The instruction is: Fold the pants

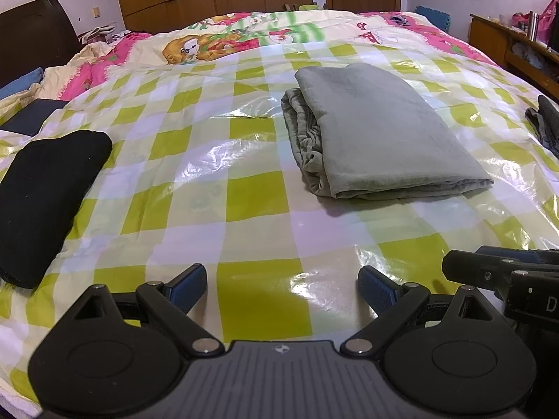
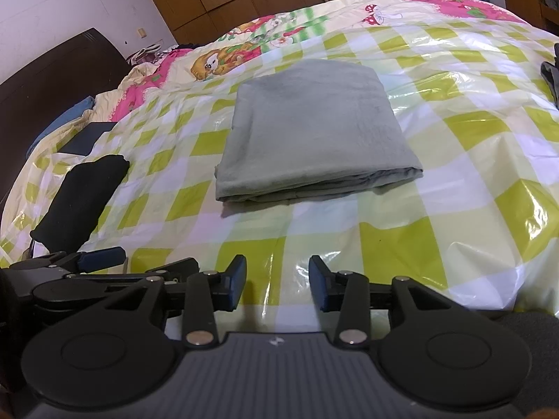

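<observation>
Grey-green pants (image 1: 380, 132) lie folded into a flat rectangle on the checked plastic sheet (image 1: 244, 188) that covers the bed. In the right wrist view the same folded pants (image 2: 311, 136) sit straight ahead, beyond the fingertips. My left gripper (image 1: 281, 288) hovers low over the sheet near the bed's front, jaws wide apart and empty. My right gripper (image 2: 277, 282) stands open too, its blue pads a narrower gap apart with nothing between them. Neither gripper touches the pants. From the left wrist, the right gripper (image 1: 503, 272) shows at the right edge.
A folded black garment (image 1: 45, 195) lies at the left of the sheet, also in the right wrist view (image 2: 84, 195). A dark grey garment (image 1: 546, 122) lies at the right edge. A cartoon quilt (image 1: 216, 42), dark headboard (image 1: 35, 31), wardrobe and wooden shelf (image 1: 506, 38) surround the bed.
</observation>
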A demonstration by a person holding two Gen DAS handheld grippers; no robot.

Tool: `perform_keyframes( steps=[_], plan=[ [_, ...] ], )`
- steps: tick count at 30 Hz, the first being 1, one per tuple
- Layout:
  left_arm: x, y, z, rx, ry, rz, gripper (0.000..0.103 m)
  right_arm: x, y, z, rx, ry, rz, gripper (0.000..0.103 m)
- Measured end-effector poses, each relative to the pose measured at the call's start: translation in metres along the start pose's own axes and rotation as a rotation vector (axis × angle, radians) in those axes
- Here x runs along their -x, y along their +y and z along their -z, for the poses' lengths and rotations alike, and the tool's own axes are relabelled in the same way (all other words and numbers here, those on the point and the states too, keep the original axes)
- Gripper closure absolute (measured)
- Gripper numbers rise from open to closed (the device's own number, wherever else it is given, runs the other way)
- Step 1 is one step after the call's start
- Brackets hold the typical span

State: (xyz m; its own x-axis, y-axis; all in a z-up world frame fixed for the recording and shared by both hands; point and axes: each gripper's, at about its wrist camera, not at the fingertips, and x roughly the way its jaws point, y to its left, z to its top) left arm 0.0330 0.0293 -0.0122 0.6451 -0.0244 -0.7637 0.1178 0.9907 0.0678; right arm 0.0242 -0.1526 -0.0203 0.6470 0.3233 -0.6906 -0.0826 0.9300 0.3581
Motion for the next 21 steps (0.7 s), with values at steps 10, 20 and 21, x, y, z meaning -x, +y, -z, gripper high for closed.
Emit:
perform_keyframes(
  steps=[10, 20, 21],
  plan=[
    [0.0009, 0.0008, 0.0005, 0.001, -0.002, -0.002, 0.0, 0.0002, 0.0009, 0.0006, 0.002, 0.001, 0.001, 0.062],
    [0.0016, 0.0032, 0.0011, 0.011, -0.005, -0.005, 0.0, 0.001, 0.0021, 0.0013, 0.006, 0.004, 0.003, 0.062],
    [0.0017, 0.0034, 0.0012, 0.01, -0.006, -0.004, 0.0, 0.0009, 0.0021, 0.0013, 0.006, 0.004, 0.002, 0.062]
  ],
)
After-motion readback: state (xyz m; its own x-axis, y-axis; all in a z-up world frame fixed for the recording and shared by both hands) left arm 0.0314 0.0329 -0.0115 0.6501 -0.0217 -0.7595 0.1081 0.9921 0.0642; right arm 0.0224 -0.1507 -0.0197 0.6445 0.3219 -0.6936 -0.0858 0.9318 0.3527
